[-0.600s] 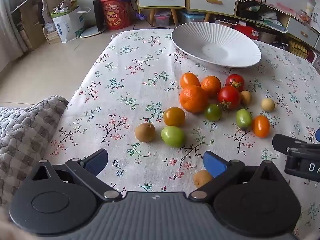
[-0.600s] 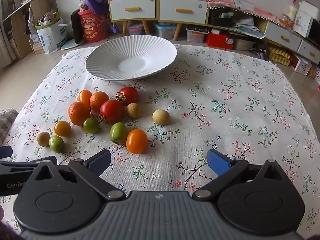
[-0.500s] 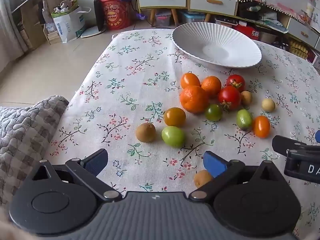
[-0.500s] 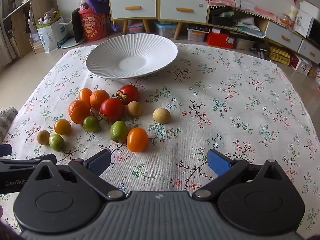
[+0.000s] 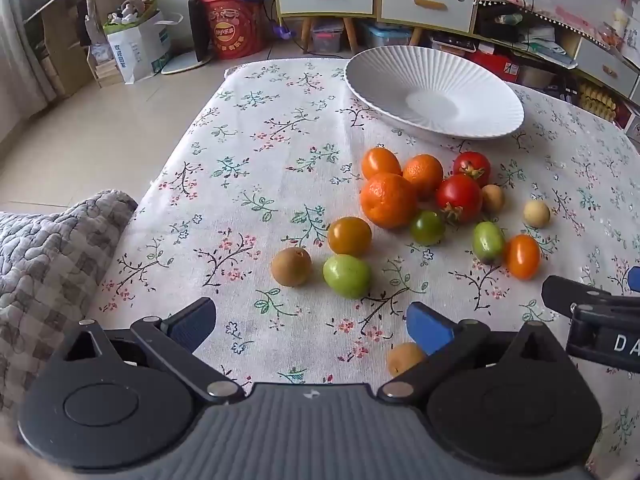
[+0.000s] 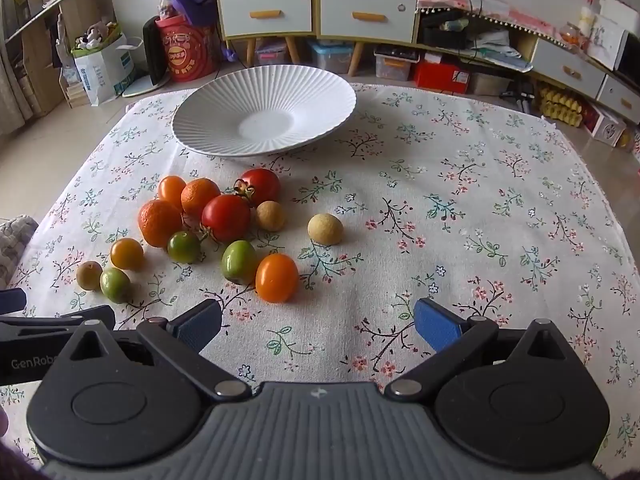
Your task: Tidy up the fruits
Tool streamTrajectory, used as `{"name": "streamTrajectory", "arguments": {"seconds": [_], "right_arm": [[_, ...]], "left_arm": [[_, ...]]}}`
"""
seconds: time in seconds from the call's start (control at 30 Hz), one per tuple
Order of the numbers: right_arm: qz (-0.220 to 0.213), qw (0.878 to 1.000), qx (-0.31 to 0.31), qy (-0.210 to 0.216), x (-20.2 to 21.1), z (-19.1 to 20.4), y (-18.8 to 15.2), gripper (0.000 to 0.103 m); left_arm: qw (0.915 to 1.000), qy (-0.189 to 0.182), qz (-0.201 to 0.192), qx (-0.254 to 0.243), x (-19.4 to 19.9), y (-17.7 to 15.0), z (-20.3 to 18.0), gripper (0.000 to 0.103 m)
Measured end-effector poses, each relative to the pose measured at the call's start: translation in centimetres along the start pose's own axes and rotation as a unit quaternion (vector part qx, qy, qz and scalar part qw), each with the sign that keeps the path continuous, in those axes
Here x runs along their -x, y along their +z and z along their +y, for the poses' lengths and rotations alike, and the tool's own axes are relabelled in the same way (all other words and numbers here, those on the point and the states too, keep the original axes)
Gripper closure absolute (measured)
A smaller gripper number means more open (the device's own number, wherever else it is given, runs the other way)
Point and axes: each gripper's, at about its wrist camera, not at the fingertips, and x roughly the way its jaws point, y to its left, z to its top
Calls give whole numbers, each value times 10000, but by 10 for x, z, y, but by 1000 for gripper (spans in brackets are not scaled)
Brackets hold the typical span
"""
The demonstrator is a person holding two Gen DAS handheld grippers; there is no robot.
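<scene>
The left gripper [image 5: 311,322] stood wide apart over the near edge of the flowered tablecloth [image 5: 256,152], nothing between its blue pads [image 5: 192,320]. A small tan fruit [image 5: 404,358] lay just beside its right pad, partly hidden by that finger. The right gripper [image 6: 318,322] was spread equally wide and empty, tilted down at bare cloth.

Just ahead of the left gripper lay a brown kiwi-like fruit [image 5: 291,267], a green tomato [image 5: 346,276] and a yellow-orange tomato [image 5: 349,236], close together. Ahead of the right gripper sat an oval orange tomato [image 6: 277,277] touching a green one [image 6: 239,262], with a pale round fruit [image 6: 325,229] apart to the right.

Farther out, two tangerines [image 6: 160,223], a small orange tomato [image 6: 172,191], two red tomatoes [image 6: 226,217], a dark green tomato [image 6: 183,247] and a tan fruit [image 6: 270,215] were clustered together. Beyond them the white ribbed plate [image 6: 320,92] held no fruit. Behind the table stood a drawer cabinet [image 6: 316,12] and a red drum [image 6: 185,54].
</scene>
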Motion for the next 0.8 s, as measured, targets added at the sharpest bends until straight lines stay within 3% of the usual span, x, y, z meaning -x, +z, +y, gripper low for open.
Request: {"name": "streamTrajectory", "arguments": {"seconds": [0.8], "right_arm": [[26, 10000, 4, 5, -1, 1, 2, 0]], "left_arm": [[10000, 37, -40, 22, 3, 2, 1, 3]]}}
